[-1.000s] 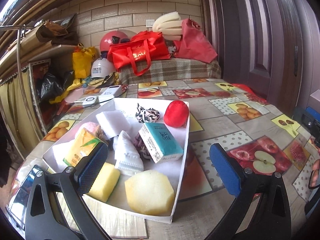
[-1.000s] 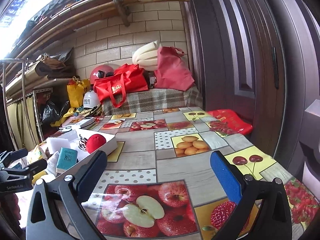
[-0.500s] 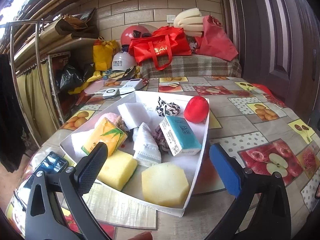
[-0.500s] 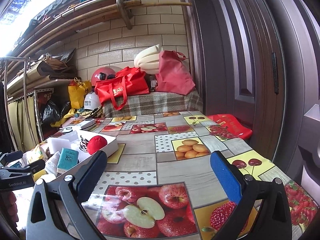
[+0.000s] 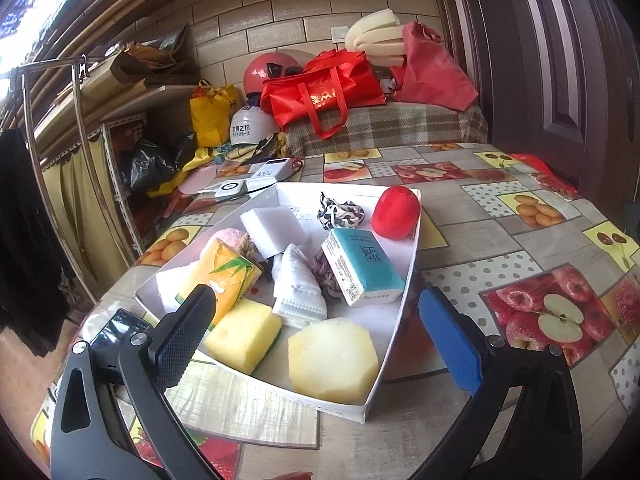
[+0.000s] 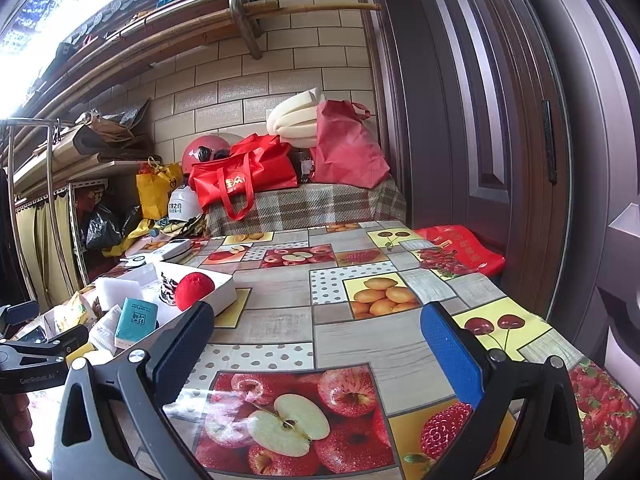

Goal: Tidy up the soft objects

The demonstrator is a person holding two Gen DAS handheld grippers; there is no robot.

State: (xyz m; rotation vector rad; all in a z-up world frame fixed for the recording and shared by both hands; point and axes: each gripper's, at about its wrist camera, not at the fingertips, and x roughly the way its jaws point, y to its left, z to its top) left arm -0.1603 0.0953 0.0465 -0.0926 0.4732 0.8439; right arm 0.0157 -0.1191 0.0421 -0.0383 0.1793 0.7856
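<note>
Soft objects fill the white tray just ahead of the left gripper, whose jaws stand wide apart and empty, framing the pale hexagonal sponge and the yellow sponge at the near edge. The right gripper is likewise spread and empty over bare fruit-print worktop, well clear of the tray. A good pick would likely take the near sponge squarely across its flat sides, low enough not to nudge the teal tissue pack or folded mask. Compared with a second ago, the left gripper has drawn back and higher, so more worktop shows; the tray's contents look unchanged.
</note>
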